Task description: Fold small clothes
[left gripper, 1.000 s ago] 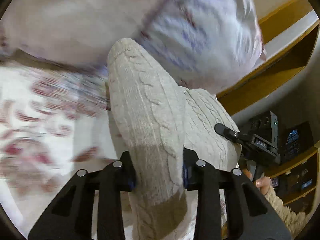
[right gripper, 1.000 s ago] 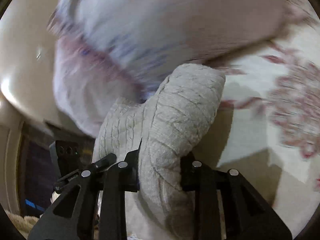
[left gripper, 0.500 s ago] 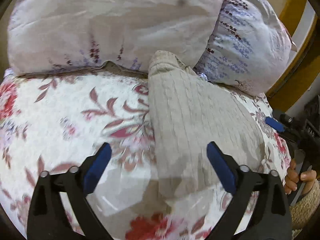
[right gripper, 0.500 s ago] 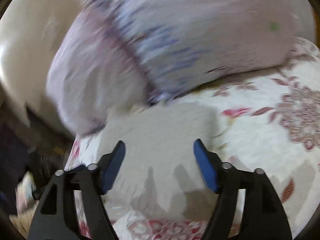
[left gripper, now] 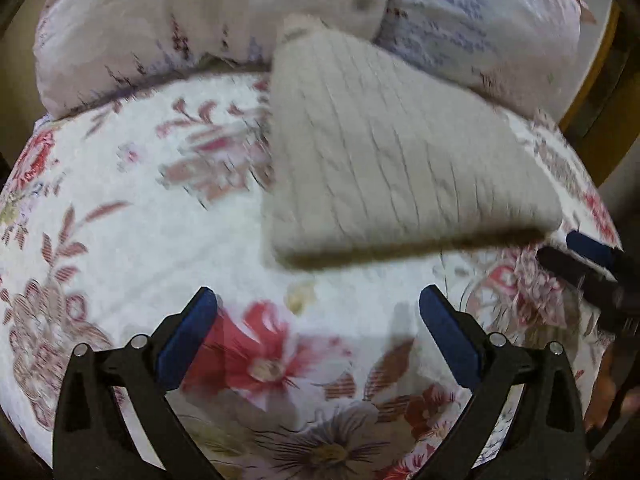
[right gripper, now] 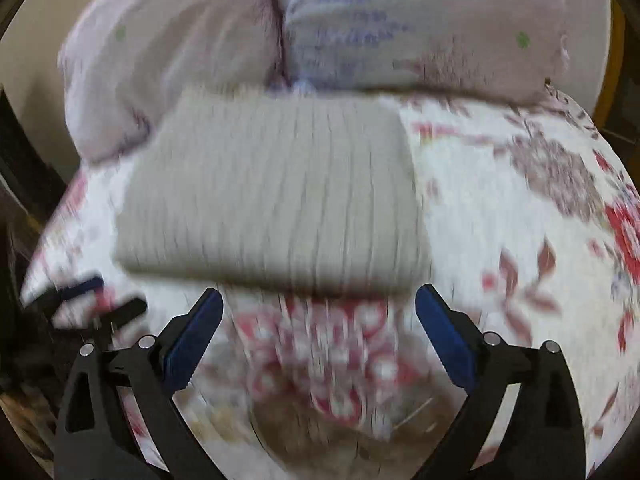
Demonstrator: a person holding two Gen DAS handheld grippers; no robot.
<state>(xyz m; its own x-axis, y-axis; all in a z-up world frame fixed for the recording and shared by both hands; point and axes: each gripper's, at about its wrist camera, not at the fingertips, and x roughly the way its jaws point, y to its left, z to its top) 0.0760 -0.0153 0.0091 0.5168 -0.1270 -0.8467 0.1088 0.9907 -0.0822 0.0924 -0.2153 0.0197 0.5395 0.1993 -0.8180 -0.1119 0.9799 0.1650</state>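
Note:
A beige cable-knit garment (left gripper: 380, 160) lies folded flat on the floral bedsheet (left gripper: 120, 220), its far edge against the pillows. It also shows in the right wrist view (right gripper: 276, 192). My left gripper (left gripper: 318, 320) is open and empty, a little short of the garment's near edge. My right gripper (right gripper: 318, 320) is open and empty, just short of the near edge too. The right gripper's fingers (left gripper: 588, 252) show at the right of the left wrist view. The left gripper's fingers (right gripper: 92, 296) show at the left of the right wrist view.
Two pale floral pillows (left gripper: 200, 20) (left gripper: 480, 28) lie behind the garment, also in the right wrist view (right gripper: 400, 20). A yellow wooden frame (left gripper: 588, 92) stands at the far right. The bed's edge drops off at the left of the right wrist view.
Both grippers held the garment lifted a second ago. They have let it go, opened wide and pulled back; the garment now lies flat on the bed.

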